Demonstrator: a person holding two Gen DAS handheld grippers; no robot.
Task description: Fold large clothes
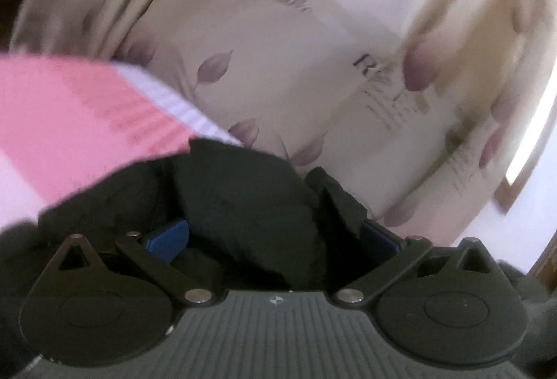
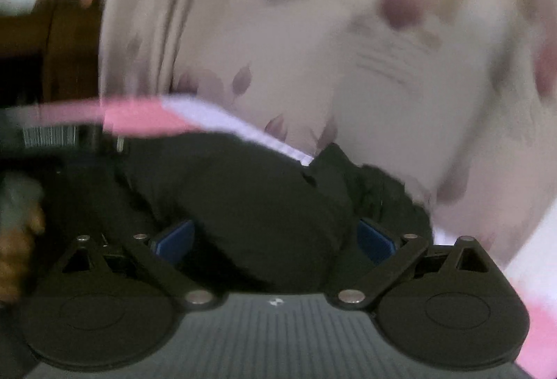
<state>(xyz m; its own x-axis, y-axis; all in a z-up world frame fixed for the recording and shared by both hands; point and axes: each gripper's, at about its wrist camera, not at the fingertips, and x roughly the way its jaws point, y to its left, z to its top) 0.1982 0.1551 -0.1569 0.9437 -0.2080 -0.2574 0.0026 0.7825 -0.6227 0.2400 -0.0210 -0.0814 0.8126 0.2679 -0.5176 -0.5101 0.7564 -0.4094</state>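
A black garment fills the space between the blue fingers of my left gripper and bunches over them. The jaws stand wide with the cloth piled between the pads, so I cannot tell if they grip it. In the right wrist view the same black garment lies across and between the blue fingers of my right gripper, jaws also wide apart. Both views are blurred by motion.
A pink and white striped sheet lies under the garment and also shows in the right wrist view. Cream curtains with purple leaf prints hang behind. Dark wooden furniture stands at the left of the right view.
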